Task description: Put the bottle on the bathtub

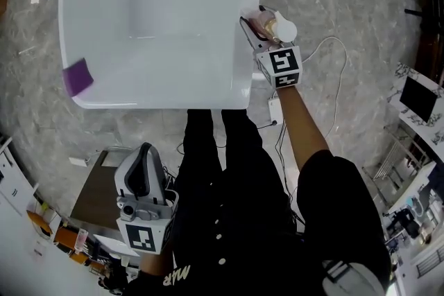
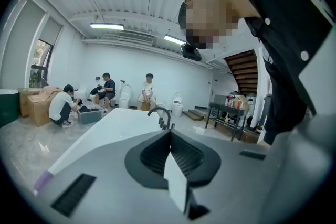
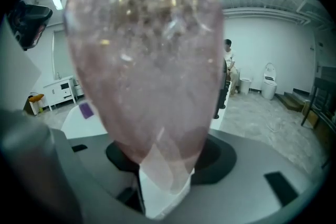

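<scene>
The right tool (image 1: pixel 258 30) is clamped on a pink translucent bottle (image 1: pixel 274 25) with a white cap, at the upper right of the head view, at the right rim of the white bathtub (image 1: pixel 159 10). Whether the bottle touches the rim cannot be told. In the right gripper view the bottle (image 3: pixel 147 55) fills most of the frame. The left tool (image 1: pixel 144 152), lower left, has its 2 jaws together with nothing between them. A purple object (image 1: pixel 78 77) sits on the tub's left rim.

Bright ceiling strip lights (image 2: pixel 107 25); fisheye edges bend; near bottle (image 3: pixel 147 60) blurred
</scene>
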The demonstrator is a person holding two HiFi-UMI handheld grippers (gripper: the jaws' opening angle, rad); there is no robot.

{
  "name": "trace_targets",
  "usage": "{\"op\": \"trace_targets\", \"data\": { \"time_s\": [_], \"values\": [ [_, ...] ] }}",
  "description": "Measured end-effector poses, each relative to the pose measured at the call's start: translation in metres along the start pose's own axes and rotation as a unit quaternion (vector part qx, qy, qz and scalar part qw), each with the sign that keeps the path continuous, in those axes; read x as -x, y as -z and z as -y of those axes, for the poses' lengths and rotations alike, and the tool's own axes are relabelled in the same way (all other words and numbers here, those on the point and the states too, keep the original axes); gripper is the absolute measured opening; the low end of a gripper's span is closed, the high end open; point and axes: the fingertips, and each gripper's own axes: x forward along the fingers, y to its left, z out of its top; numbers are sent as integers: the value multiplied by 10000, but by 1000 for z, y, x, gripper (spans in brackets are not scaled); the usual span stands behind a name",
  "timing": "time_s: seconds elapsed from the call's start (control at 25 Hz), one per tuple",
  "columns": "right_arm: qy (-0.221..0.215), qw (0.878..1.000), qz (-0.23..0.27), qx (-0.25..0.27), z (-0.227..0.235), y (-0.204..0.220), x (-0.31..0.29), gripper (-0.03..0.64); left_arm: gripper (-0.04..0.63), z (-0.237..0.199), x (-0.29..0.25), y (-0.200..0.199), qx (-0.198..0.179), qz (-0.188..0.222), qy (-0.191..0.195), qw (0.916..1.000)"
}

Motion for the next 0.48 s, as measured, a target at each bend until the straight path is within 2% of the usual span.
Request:
{"op": "trace_targets", "data": {
  "time_s": [0.48],
  "values": [
    [14, 9999, -98, 90, -3, 22, -27, 227, 11, -8, -4, 24, 155, -241, 18, 9996]
  ]
}}
